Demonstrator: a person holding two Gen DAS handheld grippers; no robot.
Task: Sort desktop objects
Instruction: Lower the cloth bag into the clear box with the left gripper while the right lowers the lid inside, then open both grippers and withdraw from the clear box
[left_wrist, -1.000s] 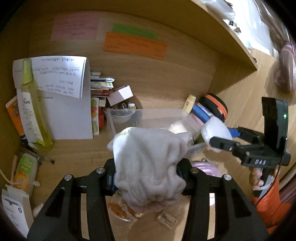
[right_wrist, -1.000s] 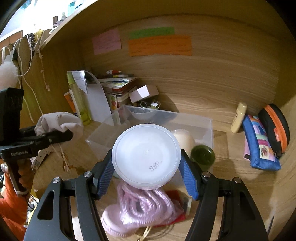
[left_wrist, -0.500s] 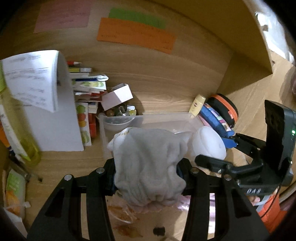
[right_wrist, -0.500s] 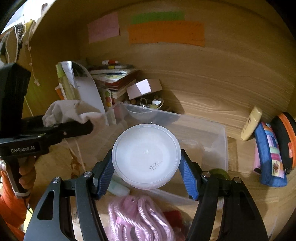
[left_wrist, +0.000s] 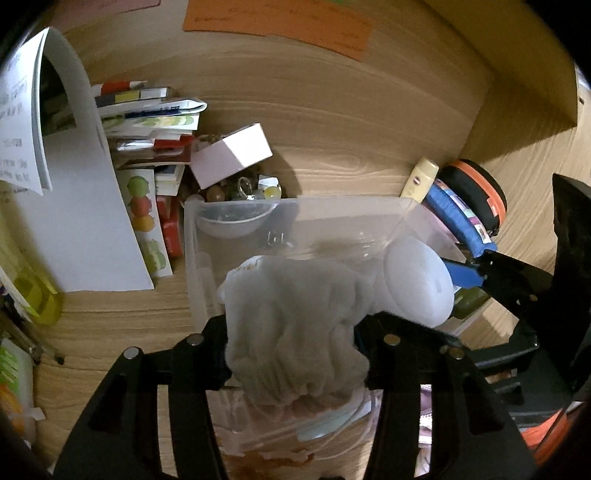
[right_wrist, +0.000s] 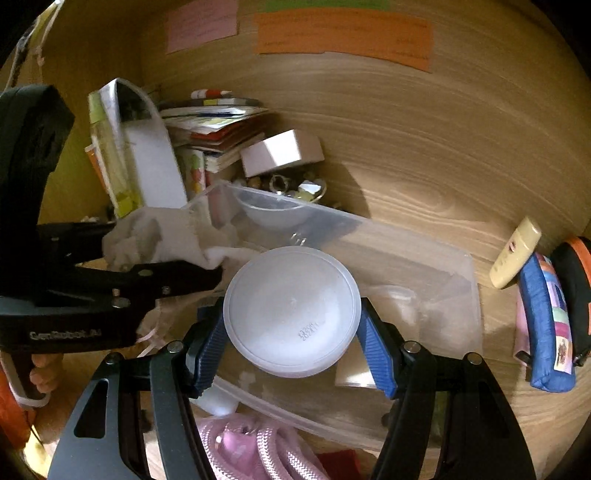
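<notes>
My left gripper (left_wrist: 291, 343) is shut on a bunched grey-white cloth (left_wrist: 295, 325) and holds it over the near left part of a clear plastic bin (left_wrist: 295, 206). My right gripper (right_wrist: 291, 339) is shut on a round white plastic container (right_wrist: 291, 310) and holds it above the bin (right_wrist: 424, 258). The container also shows in the left wrist view (left_wrist: 417, 280), just right of the cloth. The cloth and left gripper show in the right wrist view (right_wrist: 159, 240), close to the left of the container.
A stack of books and leaflets (left_wrist: 147, 122), a white box (left_wrist: 232, 151) and small trinkets (right_wrist: 291, 184) stand behind the bin. A blue pouch (right_wrist: 546, 325), an orange-rimmed case (left_wrist: 476, 192) and a cream tube (right_wrist: 515, 258) lie right. A pink rope (right_wrist: 251, 450) lies in front.
Both grippers have moved forward toward the back wall, bringing the cloth and the white container over the clear bin. Both stay shut on their loads.
</notes>
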